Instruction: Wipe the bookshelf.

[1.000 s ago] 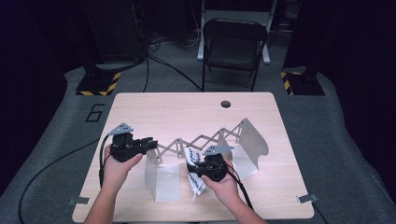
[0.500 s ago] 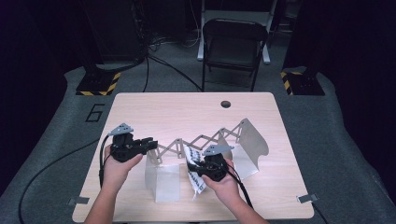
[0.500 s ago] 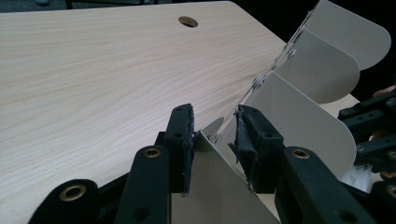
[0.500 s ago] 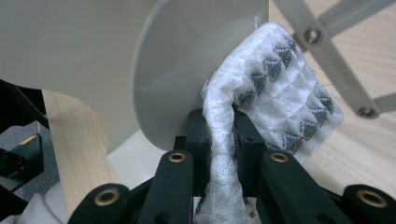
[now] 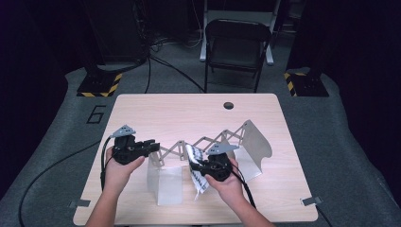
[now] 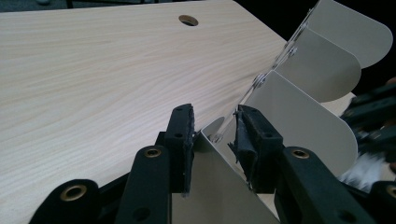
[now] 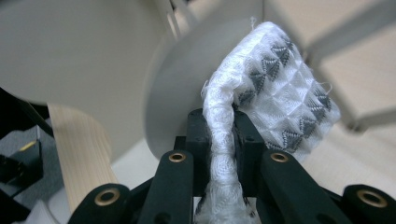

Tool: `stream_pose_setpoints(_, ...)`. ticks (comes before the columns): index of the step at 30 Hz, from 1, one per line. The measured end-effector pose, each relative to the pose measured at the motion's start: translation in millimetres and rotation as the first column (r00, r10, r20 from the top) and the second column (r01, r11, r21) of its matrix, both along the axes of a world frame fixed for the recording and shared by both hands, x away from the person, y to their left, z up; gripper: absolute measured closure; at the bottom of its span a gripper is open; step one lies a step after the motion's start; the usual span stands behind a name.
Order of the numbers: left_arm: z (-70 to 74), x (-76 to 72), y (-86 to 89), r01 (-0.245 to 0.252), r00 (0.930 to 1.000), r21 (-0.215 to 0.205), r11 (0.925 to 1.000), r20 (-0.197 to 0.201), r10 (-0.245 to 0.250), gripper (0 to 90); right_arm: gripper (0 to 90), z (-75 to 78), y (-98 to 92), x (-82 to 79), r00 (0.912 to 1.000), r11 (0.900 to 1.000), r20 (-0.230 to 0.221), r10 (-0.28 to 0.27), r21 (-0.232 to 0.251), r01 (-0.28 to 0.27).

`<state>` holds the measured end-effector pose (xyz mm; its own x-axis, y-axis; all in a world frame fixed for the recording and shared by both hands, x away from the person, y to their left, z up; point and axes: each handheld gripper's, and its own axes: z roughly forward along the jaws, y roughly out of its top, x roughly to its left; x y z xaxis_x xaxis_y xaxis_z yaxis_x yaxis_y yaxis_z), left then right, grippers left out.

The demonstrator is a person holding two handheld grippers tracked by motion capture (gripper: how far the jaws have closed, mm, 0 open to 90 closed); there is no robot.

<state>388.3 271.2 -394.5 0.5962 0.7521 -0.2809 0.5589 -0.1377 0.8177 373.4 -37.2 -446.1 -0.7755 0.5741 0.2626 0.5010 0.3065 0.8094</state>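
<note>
Nothing is seen to have shifted since the earlier high-view pictures: both hands, both grippers and the rack are found as before.

Item, left gripper (image 5: 152, 144): held level at the left end of the expanding metal rack (image 5: 203, 142), which serves as landmark throughout. Its jaws are set around the upper edge of the rack's leftmost divider plate (image 6: 219, 186), one pad (image 6: 184, 135) lying against the plate's near face and the other standing just behind it. Whether the plate is pinched firmly or merely straddled cannot be told. The hold is judged to be a bracing one, so that the rack is kept from sliding or folding while the other hand works.

Item, rack: stood on the wooden table (image 5: 189, 111), drawn out along its scissor linkage, with rounded plates upright at intervals. Gaps between plates are thereby kept open as slots.

Item, white cloth (image 5: 197, 172): patterned with grey triangles, folded, gripped near its fold and carried upright just right of the rack's middle, close beside a plate. Its edge is presented to a slot, presumably for filing between plates.

Item, right gripper (image 5: 201, 166): clenched on the cloth, fabric bunched between its pads (image 7: 201, 140). A tight grasp is judged necessary, limp fabric being apt to sag.
</note>
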Motion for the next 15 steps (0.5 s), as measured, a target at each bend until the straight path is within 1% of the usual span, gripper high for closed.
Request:
stream_pose_setpoints(2, 0.0, 0.0, -0.1, -0.001, 1.0, 0.001, 1.0, 0.0, 0.001, 66.5, 79.7, -14.5, 2.6, -0.7, 0.9995, 1.0, -0.029, 0.007, -0.027, -0.008)
stream_pose_setpoints(4, -0.1, 0.0, -0.3, -0.002, 1.0, 0.002, 1.0, 0.001, 0.002, 66.5, 79.7, -15.1, 3.5, -2.2, 0.9996, 0.999, -0.029, 0.006, -0.034, -0.007)
stream_pose_setpoints(5, -0.2, 0.2, -0.2, -0.002, 1.0, 0.002, 1.0, 0.001, 0.002, 66.5, 79.6, -13.2, 2.9, -2.1, 0.9997, 0.999, -0.022, 0.011, -0.034, -0.012)
stream_pose_setpoints(7, -0.2, 0.3, -0.3, -0.001, 1.0, 0.003, 1.0, 0.0, 0.001, 66.5, 79.7, 4.3, -0.6, -3.1, 0.9999, 1.0, 0.016, 0.006, 0.013, -0.006)
stream_pose_setpoints(9, -0.2, 0.3, -0.6, -0.001, 1.0, 0.006, 1.0, 0.001, 0.001, 66.6, 79.7, 20.7, -4.4, -3.9, 0.9988, 0.998, 0.048, 0.004, 0.061, -0.007)
stream_pose_setpoints(10, -0.1, 0.4, -0.6, 0.0, 1.0, 0.007, 1.0, 0.0, 0.0, 66.6, 79.7, 27.1, -5.5, -4.6, 0.9982, 0.997, 0.061, 0.0, 0.076, -0.005)
stream_pose_setpoints(11, -0.1, 0.3, -0.5, 0.001, 1.0, 0.007, 1.0, -0.001, -0.001, 66.7, 79.7, 31.1, -6.4, -5.0, 0.9976, 0.997, 0.069, 0.001, 0.081, -0.006)
stream_pose_setpoints(12, -0.2, 0.3, -0.5, 0.001, 1.0, 0.007, 1.0, -0.001, -0.001, 66.7, 79.7, 32.3, -6.6, -5.2, 0.9977, 0.997, 0.067, -0.001, 0.079, -0.004)
stream_pose_setpoints(13, -0.2, 0.3, -0.5, 0.001, 1.0, 0.007, 1.0, -0.001, -0.001, 66.6, 79.7, 30.3, -6.4, -4.2, 0.9975, 0.998, 0.07, 0.005, 0.069, -0.01)
stream_pose_setpoints(15, -0.3, 0.2, -0.6, 0.0, 1.0, 0.007, 1.0, 0.0, 0.0, 66.6, 79.7, 19.1, -4.3, -3.1, 0.9989, 0.999, 0.048, 0.003, 0.042, -0.005)
